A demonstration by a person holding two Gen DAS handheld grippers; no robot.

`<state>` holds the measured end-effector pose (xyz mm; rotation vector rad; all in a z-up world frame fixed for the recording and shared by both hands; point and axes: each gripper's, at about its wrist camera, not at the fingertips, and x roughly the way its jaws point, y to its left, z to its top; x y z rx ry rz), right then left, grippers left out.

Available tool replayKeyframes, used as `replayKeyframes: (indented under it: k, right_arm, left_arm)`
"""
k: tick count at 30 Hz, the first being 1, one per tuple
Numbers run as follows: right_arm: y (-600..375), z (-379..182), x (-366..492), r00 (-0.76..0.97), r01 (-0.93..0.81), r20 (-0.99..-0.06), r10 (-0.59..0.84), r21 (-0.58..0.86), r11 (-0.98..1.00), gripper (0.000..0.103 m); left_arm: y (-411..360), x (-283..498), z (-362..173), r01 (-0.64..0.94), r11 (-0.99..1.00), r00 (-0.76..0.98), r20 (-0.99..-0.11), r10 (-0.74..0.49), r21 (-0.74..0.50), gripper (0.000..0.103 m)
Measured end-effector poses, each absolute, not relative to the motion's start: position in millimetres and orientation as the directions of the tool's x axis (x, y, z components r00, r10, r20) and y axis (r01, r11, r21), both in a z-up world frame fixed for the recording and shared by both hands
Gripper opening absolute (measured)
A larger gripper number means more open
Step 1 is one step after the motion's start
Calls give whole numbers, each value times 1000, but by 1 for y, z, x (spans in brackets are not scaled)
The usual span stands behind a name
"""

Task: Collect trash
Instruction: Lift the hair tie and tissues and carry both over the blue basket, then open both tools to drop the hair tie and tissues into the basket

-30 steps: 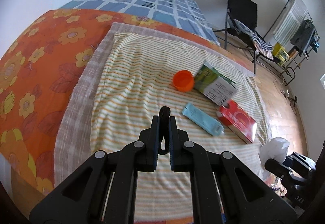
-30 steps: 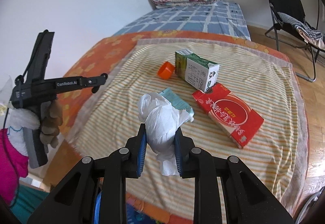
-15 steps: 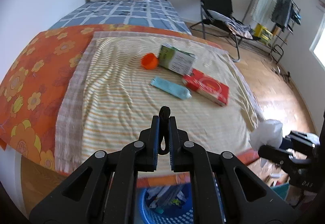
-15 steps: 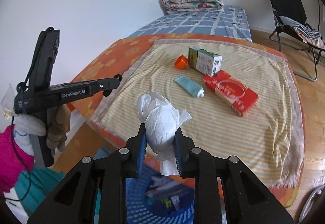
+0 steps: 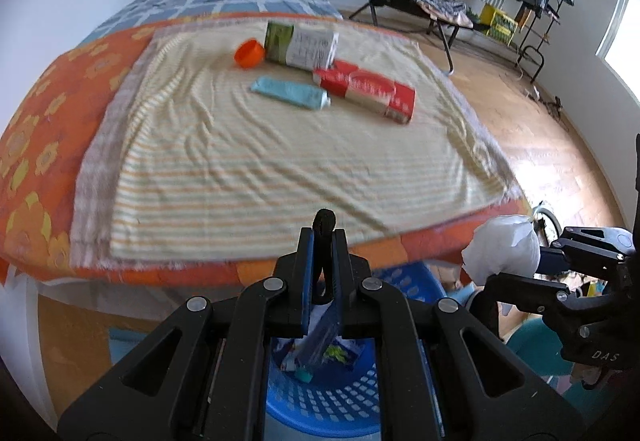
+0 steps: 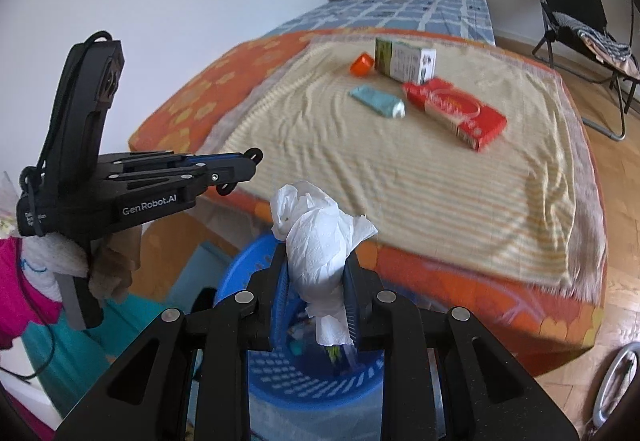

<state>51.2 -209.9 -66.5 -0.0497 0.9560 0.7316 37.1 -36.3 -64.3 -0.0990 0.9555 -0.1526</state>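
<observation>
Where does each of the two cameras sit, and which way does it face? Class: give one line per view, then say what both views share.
Left wrist: on the left gripper, above the blue basket, facing across the bed; its shut fingers show, with the right gripper at right.
Right wrist: on the right gripper, clamping crumpled tissue over the basket, facing the bed; the left gripper and gloved left hand show at left.
Shared: bed, basket, tissue, red box.
</observation>
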Motion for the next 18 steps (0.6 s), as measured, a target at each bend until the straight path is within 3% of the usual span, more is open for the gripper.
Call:
replayKeyframes:
  k: [18]
  right_arm:
    - [-201,-131,29,233,-590,-846,479,268,761,23]
  left_arm:
    - [-48,17,-135,52,990,451,-881,-140,-131,6]
